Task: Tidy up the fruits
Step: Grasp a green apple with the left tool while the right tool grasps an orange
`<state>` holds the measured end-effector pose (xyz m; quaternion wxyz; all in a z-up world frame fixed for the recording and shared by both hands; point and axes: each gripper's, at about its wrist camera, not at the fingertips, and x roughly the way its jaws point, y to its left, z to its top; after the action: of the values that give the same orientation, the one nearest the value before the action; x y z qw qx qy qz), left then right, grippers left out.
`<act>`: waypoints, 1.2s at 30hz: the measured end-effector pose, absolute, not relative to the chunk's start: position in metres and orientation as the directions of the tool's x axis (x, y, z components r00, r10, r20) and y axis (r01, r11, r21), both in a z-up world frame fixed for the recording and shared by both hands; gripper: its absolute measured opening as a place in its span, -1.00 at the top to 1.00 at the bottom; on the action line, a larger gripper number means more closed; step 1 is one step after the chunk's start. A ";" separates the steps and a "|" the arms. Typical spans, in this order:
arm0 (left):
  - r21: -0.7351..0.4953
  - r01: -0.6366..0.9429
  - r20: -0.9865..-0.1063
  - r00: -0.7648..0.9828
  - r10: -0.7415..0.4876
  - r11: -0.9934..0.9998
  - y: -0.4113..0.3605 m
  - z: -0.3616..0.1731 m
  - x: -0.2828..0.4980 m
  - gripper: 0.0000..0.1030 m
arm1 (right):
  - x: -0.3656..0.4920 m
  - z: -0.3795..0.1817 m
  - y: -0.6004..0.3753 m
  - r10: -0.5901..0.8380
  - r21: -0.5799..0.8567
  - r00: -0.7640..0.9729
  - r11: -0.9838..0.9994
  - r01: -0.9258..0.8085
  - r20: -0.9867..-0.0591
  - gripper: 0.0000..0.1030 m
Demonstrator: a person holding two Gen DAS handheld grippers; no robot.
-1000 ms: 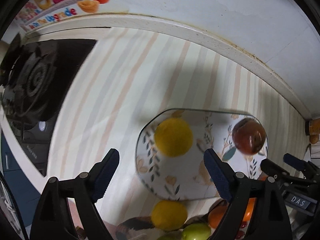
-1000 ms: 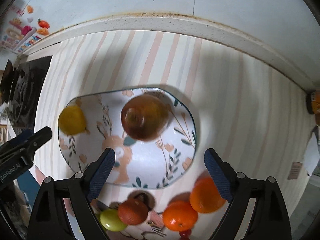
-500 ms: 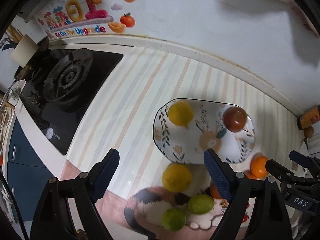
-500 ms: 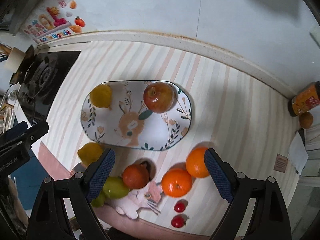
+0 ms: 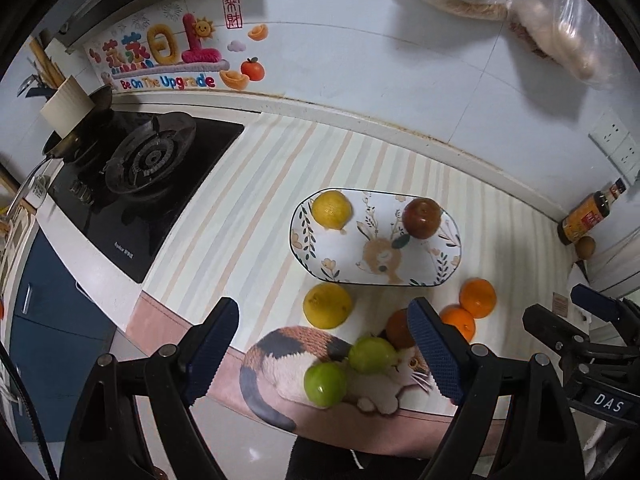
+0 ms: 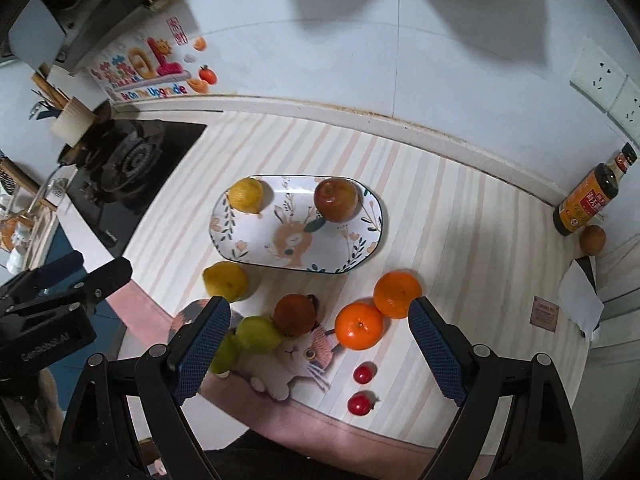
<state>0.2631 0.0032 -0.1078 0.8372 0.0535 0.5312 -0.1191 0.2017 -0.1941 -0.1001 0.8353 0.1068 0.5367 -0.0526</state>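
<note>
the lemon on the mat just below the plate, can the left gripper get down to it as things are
Probably yes. The left gripper is open and holds nothing, and the loose lemon sits uncovered ahead of it, apart from the plate and from the green fruits, so both fingers should fit around it.

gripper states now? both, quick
Left gripper: open, holding nothing, above the counter.
Right gripper: open, holding nothing, above the loose fruit.
</note>
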 end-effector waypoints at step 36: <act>-0.020 0.193 -1.000 0.003 -0.021 0.981 0.018 -0.315 0.244 -0.98 | 0.198 -0.326 -0.273 0.225 0.215 0.035 0.860 0.463 -0.974 -0.28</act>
<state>0.2441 0.0181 -0.3155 0.7054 0.0615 0.7020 -0.0758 0.1980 -0.2735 -0.3258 0.6746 0.2497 0.6890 -0.0885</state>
